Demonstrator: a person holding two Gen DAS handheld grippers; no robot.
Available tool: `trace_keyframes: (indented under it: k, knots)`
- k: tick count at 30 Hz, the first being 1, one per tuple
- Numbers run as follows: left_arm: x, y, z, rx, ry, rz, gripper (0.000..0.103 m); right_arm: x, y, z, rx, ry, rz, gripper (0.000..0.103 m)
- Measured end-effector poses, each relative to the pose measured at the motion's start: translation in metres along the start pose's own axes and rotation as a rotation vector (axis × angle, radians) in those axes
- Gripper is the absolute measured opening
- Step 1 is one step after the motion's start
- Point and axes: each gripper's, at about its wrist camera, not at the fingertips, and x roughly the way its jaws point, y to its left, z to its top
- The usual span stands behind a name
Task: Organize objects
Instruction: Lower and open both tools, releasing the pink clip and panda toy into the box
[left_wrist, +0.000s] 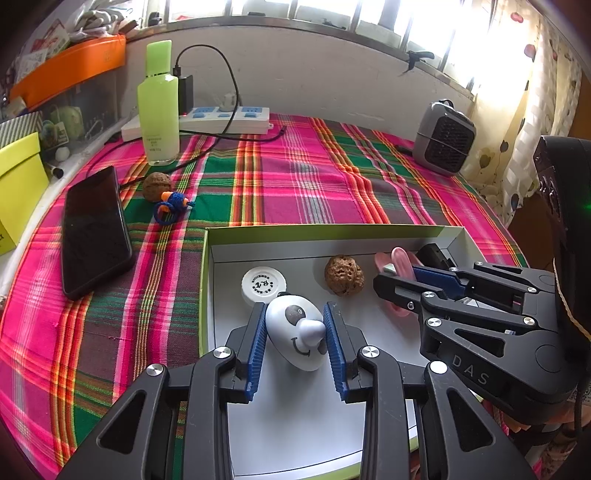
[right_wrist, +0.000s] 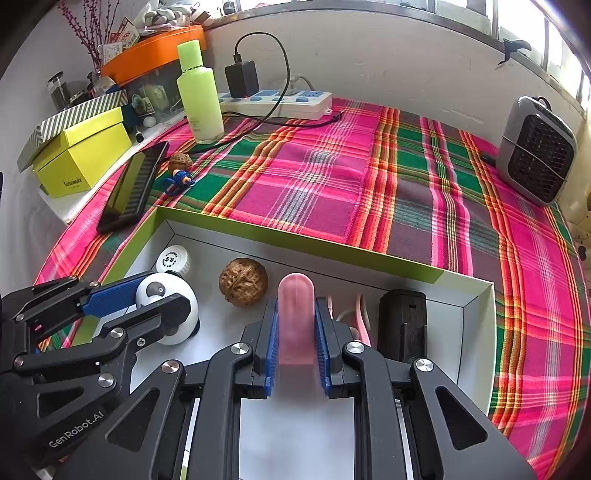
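Observation:
A shallow white box with a green rim (left_wrist: 332, 230) (right_wrist: 295, 238) lies on the plaid cloth. My left gripper (left_wrist: 296, 326) is shut on a white panda toy (left_wrist: 295, 336) (right_wrist: 168, 295) inside the box. My right gripper (right_wrist: 295, 325) (left_wrist: 388, 284) is shut on a pink rounded piece (right_wrist: 295, 314) (left_wrist: 400, 260) over the box. In the box lie a walnut (left_wrist: 344, 275) (right_wrist: 243, 282), a white round cap (left_wrist: 263, 285) (right_wrist: 173, 260) and a black block (right_wrist: 402, 325). Outside, a second walnut (left_wrist: 157, 185) (right_wrist: 180, 161) and a blue-orange knitted toy (left_wrist: 171, 205) (right_wrist: 181, 180) lie by a black phone (left_wrist: 94, 230) (right_wrist: 135, 184).
A green bottle (left_wrist: 159, 107) (right_wrist: 201, 96), a white power strip (left_wrist: 229, 120) (right_wrist: 280, 103) with charger and cable stand at the back. A small grey fan (left_wrist: 443, 138) (right_wrist: 535, 151) is at the right. Yellow boxes (right_wrist: 81, 155) and an orange tray (left_wrist: 70, 68) are at the left.

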Motion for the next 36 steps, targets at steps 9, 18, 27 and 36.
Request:
trace_keyframes:
  k: [9,18,27,36]
  knots:
    - [0.002,0.000,0.000,0.009,0.006,0.009,0.031,0.000,0.000,-0.001,0.000,0.003,0.010,0.019]
    - [0.002,-0.002,0.000,0.010,0.006,0.011,0.034,-0.001,0.001,-0.002,-0.001,-0.002,0.011,0.020]
    - [-0.001,-0.003,-0.002,0.011,0.000,0.018,0.042,-0.007,-0.001,-0.004,0.012,-0.016,0.012,0.026]
    - [-0.010,-0.003,-0.004,0.011,-0.006,0.028,0.048,-0.016,0.001,-0.007,0.015,-0.034,0.020,0.035]
